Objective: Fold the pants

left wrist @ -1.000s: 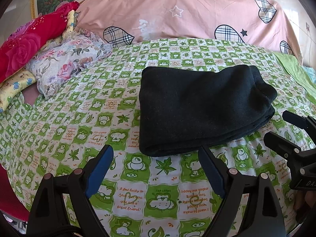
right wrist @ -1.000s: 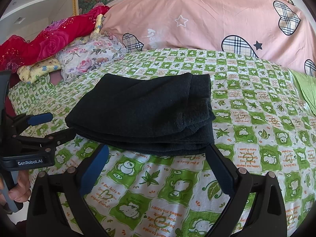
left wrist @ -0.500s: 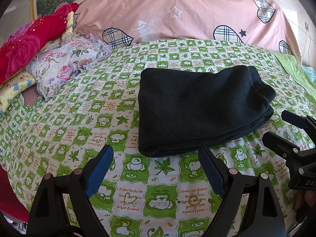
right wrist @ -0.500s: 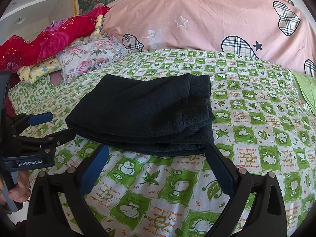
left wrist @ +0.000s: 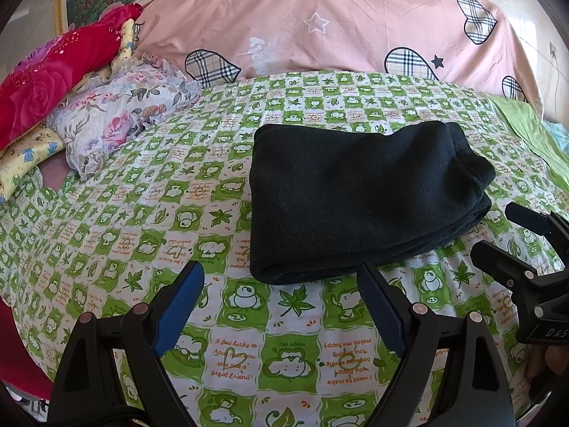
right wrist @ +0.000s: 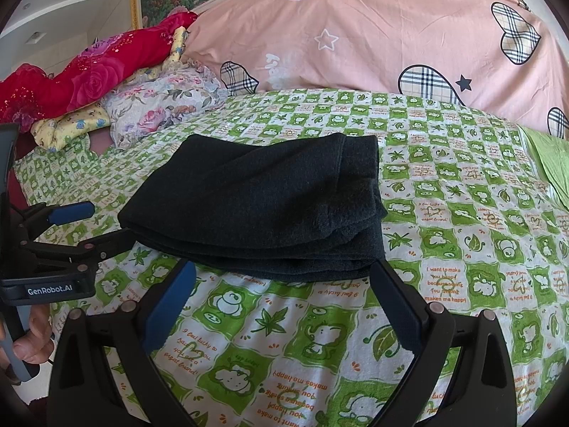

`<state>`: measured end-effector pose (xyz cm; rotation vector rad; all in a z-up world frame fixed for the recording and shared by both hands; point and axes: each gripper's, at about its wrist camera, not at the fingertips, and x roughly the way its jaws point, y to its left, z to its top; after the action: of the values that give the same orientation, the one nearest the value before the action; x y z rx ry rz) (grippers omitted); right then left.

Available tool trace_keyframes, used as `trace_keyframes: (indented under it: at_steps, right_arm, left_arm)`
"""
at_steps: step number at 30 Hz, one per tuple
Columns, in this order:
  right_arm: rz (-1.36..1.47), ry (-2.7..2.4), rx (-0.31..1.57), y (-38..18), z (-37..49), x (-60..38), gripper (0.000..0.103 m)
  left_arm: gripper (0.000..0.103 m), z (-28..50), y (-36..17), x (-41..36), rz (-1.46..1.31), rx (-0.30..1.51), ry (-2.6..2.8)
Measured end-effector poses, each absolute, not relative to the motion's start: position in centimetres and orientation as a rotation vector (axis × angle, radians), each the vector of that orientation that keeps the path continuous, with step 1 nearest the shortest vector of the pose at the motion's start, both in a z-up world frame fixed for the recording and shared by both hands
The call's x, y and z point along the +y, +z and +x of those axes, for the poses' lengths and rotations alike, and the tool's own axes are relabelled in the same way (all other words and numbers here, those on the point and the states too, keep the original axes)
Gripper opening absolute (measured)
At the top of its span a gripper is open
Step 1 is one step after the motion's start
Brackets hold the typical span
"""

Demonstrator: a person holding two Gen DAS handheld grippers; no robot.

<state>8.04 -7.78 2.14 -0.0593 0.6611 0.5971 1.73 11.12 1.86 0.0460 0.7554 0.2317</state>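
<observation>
The black pants (left wrist: 359, 195) lie folded in a thick rectangular stack on the green-and-white checked bedsheet (left wrist: 142, 220); they also show in the right wrist view (right wrist: 263, 210). My left gripper (left wrist: 281, 284) is open and empty, just short of the stack's near edge. My right gripper (right wrist: 284, 281) is open and empty, its fingertips at the stack's near edge. Each gripper shows in the other's view: the right one (left wrist: 512, 231) at the right, the left one (right wrist: 96, 224) at the left.
A large pink quilt with plaid hearts (left wrist: 320, 25) lies across the back of the bed. Red, floral and yellow pillows (left wrist: 106, 114) are piled at the back left. A green cloth (left wrist: 526, 124) lies at the right edge. The bed's front edge is close below the grippers.
The pants have not moved. Both grippers stay open and have drifted only slightly.
</observation>
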Motion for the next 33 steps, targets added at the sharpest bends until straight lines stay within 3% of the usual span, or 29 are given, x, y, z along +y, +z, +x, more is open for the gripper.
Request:
trace_keyframes:
  at_steps: [33]
  right_arm:
    - [-0.043,0.621,0.663,5.7,9.4,-6.8,0.098]
  left_arm:
    - [0.087,2.6,3.9,13.2,-0.026,0.761,0.277]
